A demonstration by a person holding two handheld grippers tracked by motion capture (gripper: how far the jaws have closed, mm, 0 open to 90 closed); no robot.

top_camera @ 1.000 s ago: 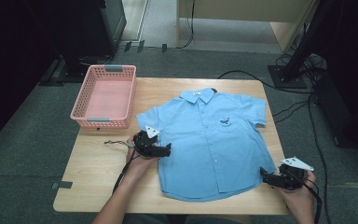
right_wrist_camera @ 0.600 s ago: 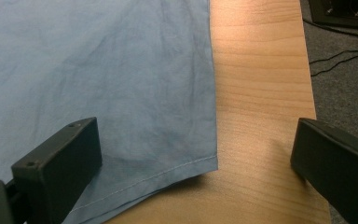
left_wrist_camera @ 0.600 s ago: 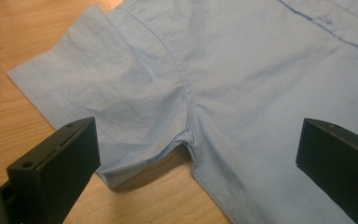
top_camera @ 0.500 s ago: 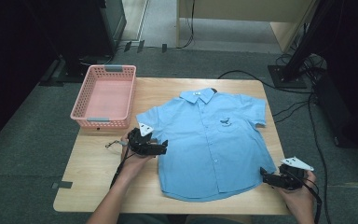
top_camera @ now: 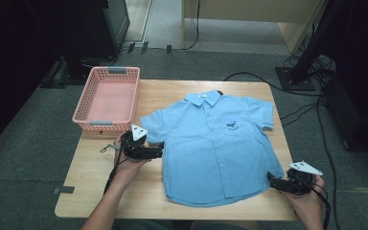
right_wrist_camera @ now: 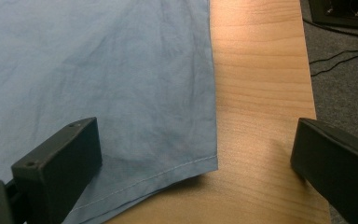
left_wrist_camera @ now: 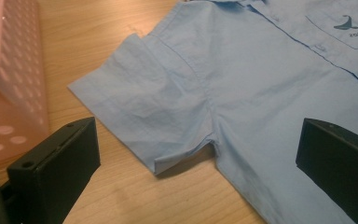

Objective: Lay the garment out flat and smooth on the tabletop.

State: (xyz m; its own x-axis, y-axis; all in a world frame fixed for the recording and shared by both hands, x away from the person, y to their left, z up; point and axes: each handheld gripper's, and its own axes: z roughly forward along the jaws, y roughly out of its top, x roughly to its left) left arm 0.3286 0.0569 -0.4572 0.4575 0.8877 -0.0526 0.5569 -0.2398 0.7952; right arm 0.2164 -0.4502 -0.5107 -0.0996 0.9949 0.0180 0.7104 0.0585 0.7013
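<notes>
A light blue short-sleeved shirt [top_camera: 213, 143] lies flat on the wooden table [top_camera: 100, 187], collar at the far side. My left gripper [top_camera: 159, 150] hovers open beside the shirt's left sleeve [left_wrist_camera: 144, 107], its jaws wide on either side of the sleeve's armpit fold. My right gripper [top_camera: 271, 179] stands open at the shirt's near right hem corner [right_wrist_camera: 200, 163], one jaw above the cloth and the other above bare wood. Nothing is held by either gripper.
A pink plastic basket [top_camera: 108, 98] stands empty at the table's far left, close to my left gripper; its wall [left_wrist_camera: 14, 88] shows in the left gripper view. Cables [top_camera: 311, 112] run over the grey floor on the right. The table edge [right_wrist_camera: 314, 112] is near my right gripper.
My left gripper has moved away from me, from beside the shirt's side up toward the left sleeve. The right gripper has stayed at the hem corner.
</notes>
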